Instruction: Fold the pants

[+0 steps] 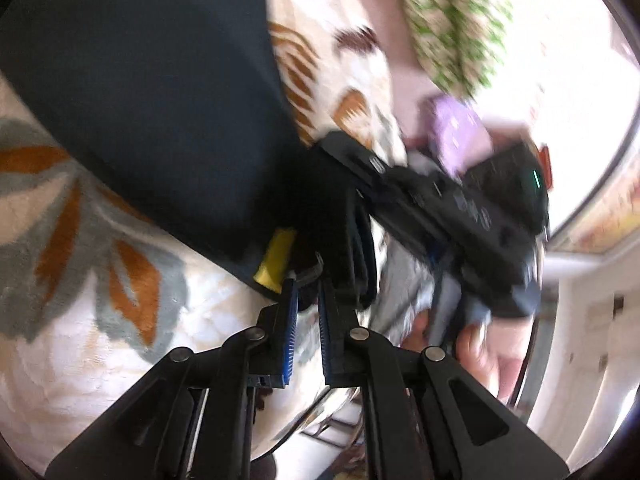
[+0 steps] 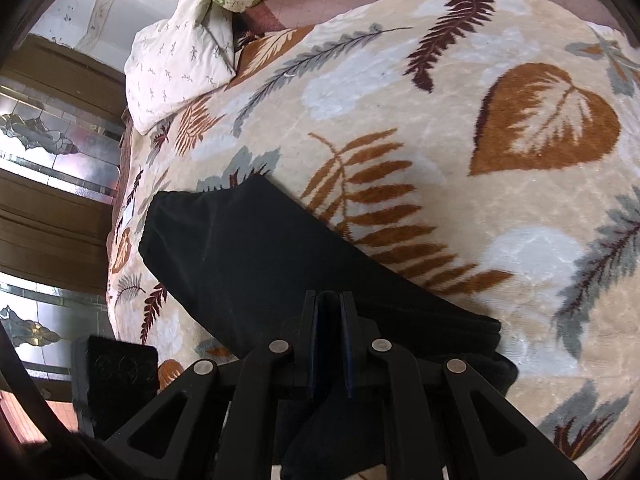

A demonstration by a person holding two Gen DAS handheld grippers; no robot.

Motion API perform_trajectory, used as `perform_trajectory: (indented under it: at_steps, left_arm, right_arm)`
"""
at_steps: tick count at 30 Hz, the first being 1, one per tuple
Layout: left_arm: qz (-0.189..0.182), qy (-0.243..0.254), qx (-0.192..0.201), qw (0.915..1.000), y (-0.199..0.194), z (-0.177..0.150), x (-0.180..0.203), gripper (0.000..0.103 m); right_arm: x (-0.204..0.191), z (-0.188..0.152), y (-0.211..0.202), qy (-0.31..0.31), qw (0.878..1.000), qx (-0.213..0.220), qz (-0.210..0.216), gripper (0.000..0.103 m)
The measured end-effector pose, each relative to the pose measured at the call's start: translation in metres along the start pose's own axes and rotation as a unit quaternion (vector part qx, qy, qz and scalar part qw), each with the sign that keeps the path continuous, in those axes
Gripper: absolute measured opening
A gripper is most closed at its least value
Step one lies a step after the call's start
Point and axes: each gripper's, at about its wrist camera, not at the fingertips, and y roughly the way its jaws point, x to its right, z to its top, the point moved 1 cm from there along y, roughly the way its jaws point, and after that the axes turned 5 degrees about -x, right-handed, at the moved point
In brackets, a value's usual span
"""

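Black pants (image 2: 256, 248) between both nearly closed grippers

Left gripper (image 1: 307, 292) had its blue pads pinching the dark pants (image 1: 160, 100) edge, the leaf-print blanket (image 1: 80, 280) underneath, and the other gripper (image 1: 460, 216) blurry off to its right.

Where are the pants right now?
In the right wrist view, the dark pants lie lower left on the leaf-print blanket, one end pinched by the right gripper.
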Motion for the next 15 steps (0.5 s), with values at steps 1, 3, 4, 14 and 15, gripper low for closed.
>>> perform_trajectory:
  at_steps: [1, 3, 4, 14, 15]
  left_arm:
    - [0.005, 0.029, -0.003, 0.9996, -0.001, -0.007, 0.003, 0.006]
    - [0.031, 0.064, 0.011, 0.9974, -0.002, -0.015, 0.007, 0.007]
    - [0.033, 0.075, 0.012, 0.9966, 0.000, -0.017, 0.009, 0.009]
    - [0.077, 0.181, 0.045, 0.9794, 0.024, -0.013, 0.037, 0.020]
    - [0.084, 0.189, 0.049, 0.9772, 0.026, -0.012, 0.039, 0.024]
  right_arm:
    - [-0.002, 0.000, 0.000, -0.004, 1.000, -0.003, -0.003, 0.010]
    - [-0.003, 0.001, 0.001, -0.008, 1.000, -0.006, -0.005, 0.010]
    - [-0.002, 0.002, 0.001, -0.007, 1.000, -0.007, -0.008, 0.010]
    - [-0.002, 0.002, 0.003, -0.010, 1.000, -0.012, -0.005, 0.010]
    - [-0.002, 0.002, 0.003, -0.010, 1.000, -0.014, -0.006, 0.010]
